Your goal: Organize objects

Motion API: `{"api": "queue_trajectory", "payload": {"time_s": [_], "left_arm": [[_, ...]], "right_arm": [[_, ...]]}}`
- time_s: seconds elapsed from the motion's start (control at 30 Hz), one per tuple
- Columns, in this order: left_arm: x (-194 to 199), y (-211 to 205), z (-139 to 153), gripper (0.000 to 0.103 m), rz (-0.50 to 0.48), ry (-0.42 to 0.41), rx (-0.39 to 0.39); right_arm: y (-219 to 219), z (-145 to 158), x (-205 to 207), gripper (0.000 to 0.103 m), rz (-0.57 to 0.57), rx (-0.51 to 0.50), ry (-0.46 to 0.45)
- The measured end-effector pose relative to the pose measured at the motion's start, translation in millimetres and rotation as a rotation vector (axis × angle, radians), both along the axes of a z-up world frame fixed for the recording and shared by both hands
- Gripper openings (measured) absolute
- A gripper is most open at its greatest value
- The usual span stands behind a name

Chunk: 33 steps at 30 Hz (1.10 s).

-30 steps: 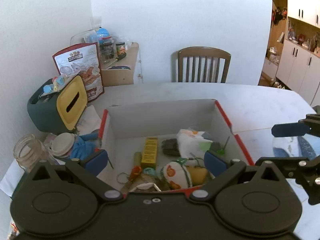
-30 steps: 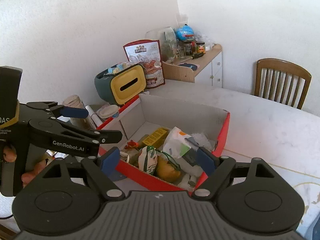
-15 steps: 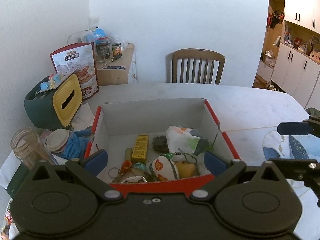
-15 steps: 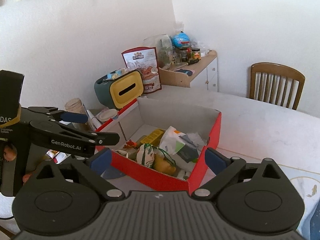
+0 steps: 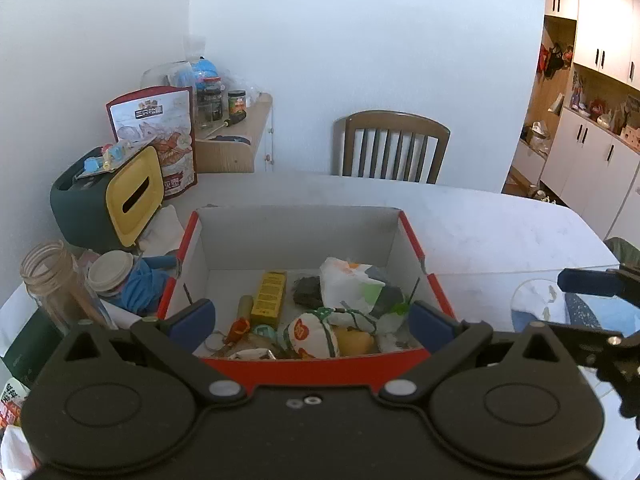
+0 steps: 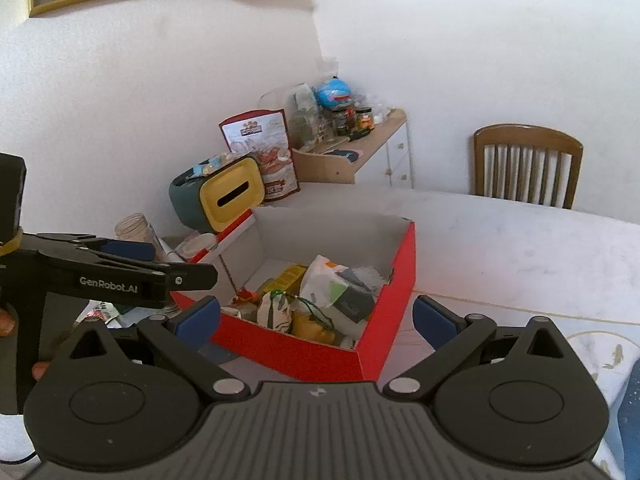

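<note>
At the left of the frame sat the tissue box (image 5: 120, 196); mid-frame, the red box (image 5: 308, 280) held the clutter on the table (image 5: 500, 232) — your left tool (image 5: 312, 316) and right tool (image 6: 316, 316) both gaped apart, empty, short of its near wall.

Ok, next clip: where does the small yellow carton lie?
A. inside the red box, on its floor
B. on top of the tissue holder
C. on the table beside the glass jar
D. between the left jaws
A: the yellow carton lies flat on the floor of the red box, among the other items.
</note>
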<state>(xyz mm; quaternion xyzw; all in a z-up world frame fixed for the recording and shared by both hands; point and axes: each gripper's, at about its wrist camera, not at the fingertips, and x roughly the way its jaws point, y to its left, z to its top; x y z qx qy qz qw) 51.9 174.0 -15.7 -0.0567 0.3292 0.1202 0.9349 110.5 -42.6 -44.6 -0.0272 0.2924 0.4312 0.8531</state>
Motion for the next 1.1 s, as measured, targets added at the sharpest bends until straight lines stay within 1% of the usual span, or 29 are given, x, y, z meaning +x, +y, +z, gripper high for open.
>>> {"api": "queue_trajectory", "payload": {"time_s": [0.27,0.53,0.63,0.9,1.1], "left_arm": [[-8,-8,4,0.103,0.018,-0.008,0.024],[-11,-12,-1,0.103,0.037,0.003,0.047],[-12,-10,-1,0.102,0.043,0.001,0.031],[-11,-8,-2,0.102,0.066,0.002,0.029],[-7,-9,-4,0.103,0.057,0.015,0.012]], "right_arm": [[-7,-2,-6,0.103,-0.01,0.008,0.0],[-7,-4,-8,0.103,-0.007,0.005,0.005],[-7,-5,-8,0.103,-0.006,0.003,0.008],[-11,-8,-9,0.103,-0.008,-0.009,0.006],[-21,-12,-1,0.103,-0.042,-0.017,0.018]]}}
